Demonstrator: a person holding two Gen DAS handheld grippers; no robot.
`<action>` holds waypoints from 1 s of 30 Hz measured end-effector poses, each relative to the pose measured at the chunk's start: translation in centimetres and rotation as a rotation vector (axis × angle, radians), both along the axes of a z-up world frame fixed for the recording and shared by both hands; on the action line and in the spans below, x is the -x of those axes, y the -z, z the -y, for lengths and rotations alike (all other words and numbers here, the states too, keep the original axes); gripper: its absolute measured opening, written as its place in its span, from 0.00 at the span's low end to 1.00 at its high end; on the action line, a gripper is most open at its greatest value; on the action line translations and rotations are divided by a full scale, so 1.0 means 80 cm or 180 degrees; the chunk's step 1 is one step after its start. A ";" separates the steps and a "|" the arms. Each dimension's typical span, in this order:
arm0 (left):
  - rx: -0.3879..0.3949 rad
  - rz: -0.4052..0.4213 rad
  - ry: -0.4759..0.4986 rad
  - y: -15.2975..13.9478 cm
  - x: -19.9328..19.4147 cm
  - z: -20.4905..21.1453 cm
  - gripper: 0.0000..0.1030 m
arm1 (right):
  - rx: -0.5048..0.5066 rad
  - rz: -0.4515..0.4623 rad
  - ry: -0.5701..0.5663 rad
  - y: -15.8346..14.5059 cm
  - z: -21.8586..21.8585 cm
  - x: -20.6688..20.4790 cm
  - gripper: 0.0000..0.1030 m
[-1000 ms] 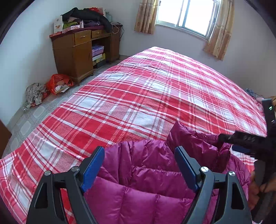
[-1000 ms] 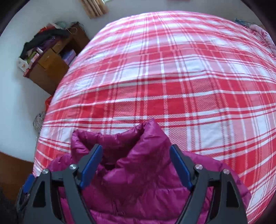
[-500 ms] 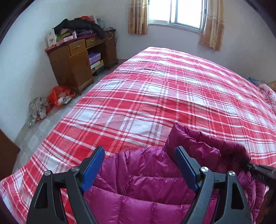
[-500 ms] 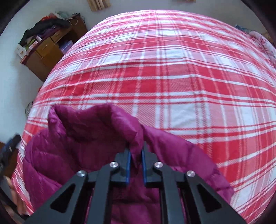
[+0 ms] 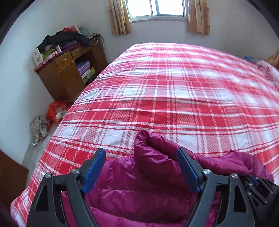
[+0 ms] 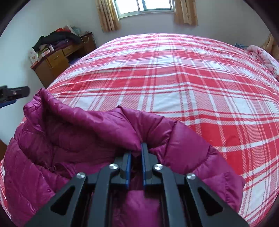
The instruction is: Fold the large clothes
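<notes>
A magenta puffer jacket (image 5: 139, 188) lies at the near edge of the bed, its collar standing up. My left gripper (image 5: 141, 157) is open, its blue pads on either side of the collar's left end without pressing it. In the right wrist view the same jacket (image 6: 69, 139) spreads across the lower left, and my right gripper (image 6: 136, 153) is shut on the collar fabric at its right end. The right gripper's black body (image 5: 259, 190) shows at the lower right of the left wrist view. The left gripper's tip (image 6: 15, 93) pokes in at the left edge of the right wrist view.
A red and white plaid bedspread (image 5: 174, 90) covers the wide bed beyond the jacket. A wooden cabinet (image 5: 64, 73) piled with clothes stands by the left wall, with bags (image 5: 55, 110) on the floor. Pink bedding (image 6: 265, 57) lies at the far right, under a curtained window (image 5: 158, 8).
My right gripper closed on the jacket's collar and pulled it to the right. My left gripper stayed open and shifted along the jacket to the collar's left end.
</notes>
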State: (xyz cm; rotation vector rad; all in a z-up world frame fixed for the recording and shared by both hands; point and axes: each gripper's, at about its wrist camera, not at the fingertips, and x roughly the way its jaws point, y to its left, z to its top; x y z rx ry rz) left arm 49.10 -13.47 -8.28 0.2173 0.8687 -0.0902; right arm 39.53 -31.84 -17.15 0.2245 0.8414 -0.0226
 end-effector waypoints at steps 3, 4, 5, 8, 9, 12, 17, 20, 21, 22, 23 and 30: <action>-0.0173 -0.0076 -0.0205 0.021 -0.005 -0.004 0.81 | -0.0149 0.0026 -0.0001 0.002 0.008 0.002 0.09; -0.0206 -0.0085 -0.0269 0.025 -0.002 -0.009 0.76 | -0.0182 0.0030 -0.0001 0.003 0.010 0.002 0.09; -0.0228 -0.0080 -0.0321 0.029 0.005 -0.017 0.61 | -0.0197 0.0034 -0.0001 0.003 0.010 0.002 0.09; -0.0199 -0.0100 -0.0595 0.040 0.026 -0.051 0.46 | -0.0209 0.0041 0.0000 0.003 0.009 0.001 0.09; -0.0095 -0.0144 -0.0690 0.046 0.031 -0.064 0.46 | -0.0213 0.0042 0.0000 0.004 0.009 0.001 0.09; 0.0173 -0.0289 -0.0898 0.068 0.041 -0.091 0.46 | -0.0200 0.0041 -0.0002 0.003 0.009 0.002 0.09; 0.0260 0.0045 -0.1063 0.099 0.060 -0.091 0.48 | -0.0084 0.0021 -0.0005 0.002 0.005 0.001 0.10; 0.0166 0.0157 -0.1064 0.098 0.064 -0.085 0.48 | 0.0030 -0.0058 -0.0057 -0.009 -0.001 0.008 0.23; 0.0238 0.0136 -0.1063 0.099 0.063 -0.089 0.48 | 0.0064 -0.0031 -0.0043 -0.017 0.000 0.016 0.25; 0.0298 0.0128 -0.1065 0.099 0.061 -0.092 0.48 | 0.0121 0.0094 0.0028 -0.031 0.003 0.030 0.28; 0.0339 0.0128 -0.1067 0.099 0.060 -0.095 0.48 | 0.0148 0.0219 0.0101 -0.043 0.006 0.039 0.29; 0.0366 0.0143 -0.1041 0.098 0.062 -0.096 0.49 | 0.0193 0.0385 0.0117 -0.097 -0.035 -0.004 0.30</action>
